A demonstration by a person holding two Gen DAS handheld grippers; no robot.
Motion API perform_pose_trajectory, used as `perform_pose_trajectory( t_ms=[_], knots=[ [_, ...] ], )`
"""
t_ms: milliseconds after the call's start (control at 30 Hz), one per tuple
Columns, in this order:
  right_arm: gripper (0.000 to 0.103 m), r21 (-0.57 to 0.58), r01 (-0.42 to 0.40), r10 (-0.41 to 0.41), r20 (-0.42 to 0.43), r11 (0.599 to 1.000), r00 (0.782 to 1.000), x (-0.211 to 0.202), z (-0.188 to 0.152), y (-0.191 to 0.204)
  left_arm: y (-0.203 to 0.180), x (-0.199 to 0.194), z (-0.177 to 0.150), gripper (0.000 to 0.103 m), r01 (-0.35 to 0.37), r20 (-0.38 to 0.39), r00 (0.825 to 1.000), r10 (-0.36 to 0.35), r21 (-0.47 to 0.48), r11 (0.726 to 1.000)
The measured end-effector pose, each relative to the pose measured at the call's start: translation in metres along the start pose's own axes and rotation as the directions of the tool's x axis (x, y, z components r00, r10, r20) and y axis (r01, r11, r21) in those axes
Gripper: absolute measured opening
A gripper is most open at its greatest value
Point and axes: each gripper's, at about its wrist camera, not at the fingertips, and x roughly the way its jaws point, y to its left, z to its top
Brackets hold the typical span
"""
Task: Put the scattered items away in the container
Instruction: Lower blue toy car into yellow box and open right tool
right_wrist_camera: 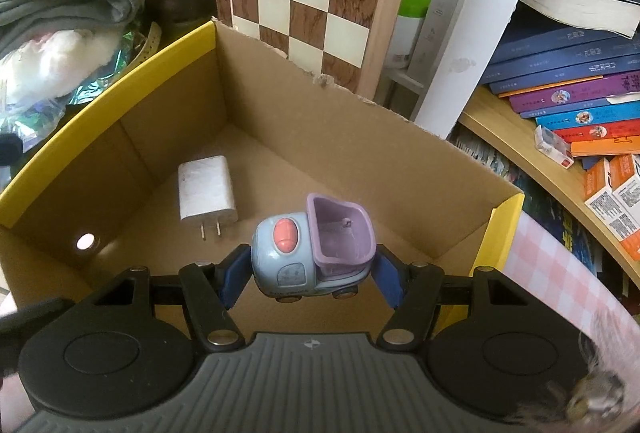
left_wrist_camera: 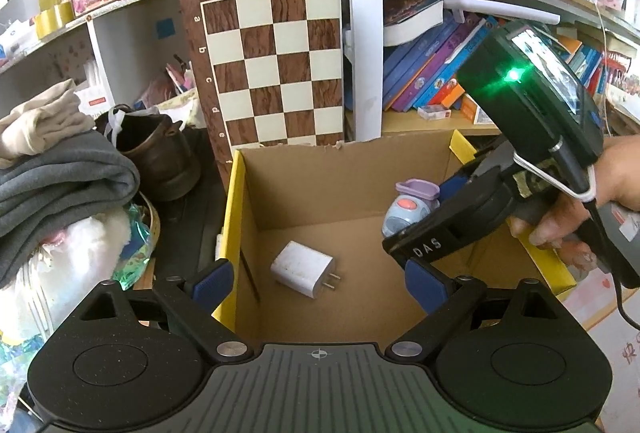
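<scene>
- Right claw (right_wrist_camera: pixel 310 283): blue pads pressed on both sides of a toy truck (right_wrist_camera: pixel 310 253), closed on it; truck is pale blue with a purple tub and a coral button, held just ahead of the claw over the cardboard box (right_wrist_camera: pixel 360 137).
- Left claw (left_wrist_camera: pixel 320 283): spread wide, holding nothing, poised over the box's near left wall (left_wrist_camera: pixel 234 217).
- White charger (left_wrist_camera: pixel 303 269): lies on the box floor just ahead of the left claw, prongs toward the right claw.
- "DAS" is readable on the right claw's finger in the left view.
- Chessboard (left_wrist_camera: pixel 272 61) beyond the box, upright, marked 1–4 and a–e.
- Books (right_wrist_camera: pixel 576 101) far right of the right claw; titles unreadable.
</scene>
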Motion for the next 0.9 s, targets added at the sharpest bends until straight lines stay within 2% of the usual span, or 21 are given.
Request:
perform_pose_trajectory(
  t_ms=[367,667,900],
  knots=[
    [0.063,-0.033,-0.006,0.005,-0.049,0.999,0.999,0.023,0.009,0.005,-0.001,0.004,0.001,0.095,0.007,-0.008,1.000,-0.007,0.006,1.000],
    [0.064,-0.021,-0.004,0.004,-0.030,1.000,1.000,0.020,0.010,0.006,-0.002,0.004,0.000,0.095,0.010,-0.011,1.000,-0.010,0.007,1.000],
    [0.068,-0.018,0.000,0.000,-0.002,1.000,1.000,0.008,0.010,0.006,-0.004,-0.002,0.001,0.095,0.009,0.006,1.000,-0.009,0.015,1.000]
  ],
)
